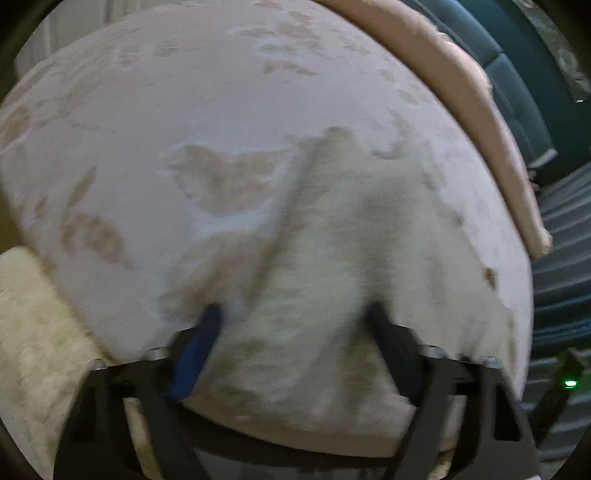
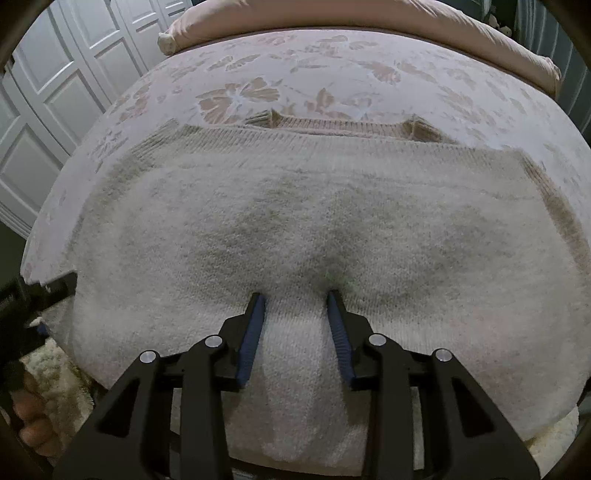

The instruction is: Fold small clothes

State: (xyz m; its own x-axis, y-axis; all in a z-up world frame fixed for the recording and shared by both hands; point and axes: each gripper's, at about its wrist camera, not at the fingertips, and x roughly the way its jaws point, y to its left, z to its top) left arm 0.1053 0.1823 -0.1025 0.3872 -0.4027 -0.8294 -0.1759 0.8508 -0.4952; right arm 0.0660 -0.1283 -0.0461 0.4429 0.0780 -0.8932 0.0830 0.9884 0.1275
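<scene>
A cream knit sweater (image 2: 295, 206) lies spread across the bed, its tan ribbed neckline (image 2: 332, 127) at the far side and its near edge hanging over the bed's front. My right gripper (image 2: 295, 297) points down onto the near middle of it, shut on a raised ridge of knit pinched between the blue pads (image 2: 255, 332). In the blurred left wrist view, a thick fold of the sweater (image 1: 332, 240) fills the gap of my left gripper (image 1: 291, 317) and meets both fingers (image 1: 201, 343). From there the fold runs up and away across the bedspread.
The floral pink bedspread (image 1: 147, 110) (image 2: 258, 74) covers the bed. A peach pillow (image 2: 332, 14) (image 1: 480, 129) lies along its far edge. White panelled doors (image 2: 55, 92) stand at the left. A shaggy cream rug (image 1: 29, 332) and a person's fingers (image 2: 33, 424) show below the bed's front edge.
</scene>
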